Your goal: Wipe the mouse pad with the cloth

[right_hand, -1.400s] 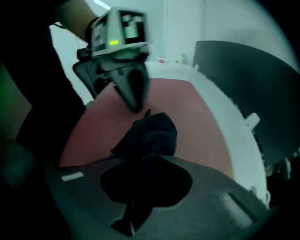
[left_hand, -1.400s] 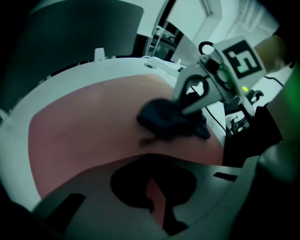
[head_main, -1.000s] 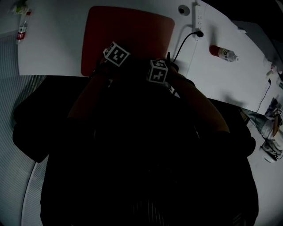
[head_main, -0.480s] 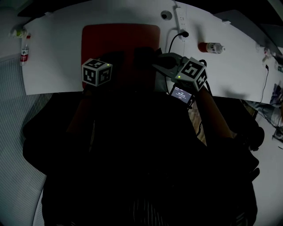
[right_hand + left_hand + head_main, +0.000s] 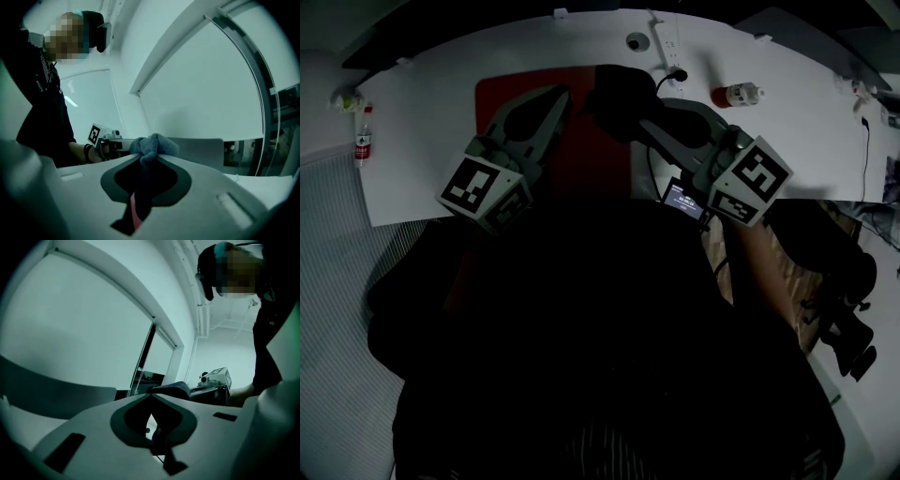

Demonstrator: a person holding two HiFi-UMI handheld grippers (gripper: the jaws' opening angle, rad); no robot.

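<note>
So the right tongs [image 5: 636,117] are clamped on a bunched dark grey cloth [image 5: 617,94] above the far right part of the red rectangular mouse pad [image 5: 591,164]. Most of the pad stretches leftward from there, so I'd guess that's the wipe direction. Left tongs [image 5: 559,96] are closed, with nothing in them.

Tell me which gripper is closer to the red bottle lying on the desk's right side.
Right. The right gripper, shut on the cloth, sits just left of the bottle; the left gripper is farther left, over the red mouse pad.
</note>
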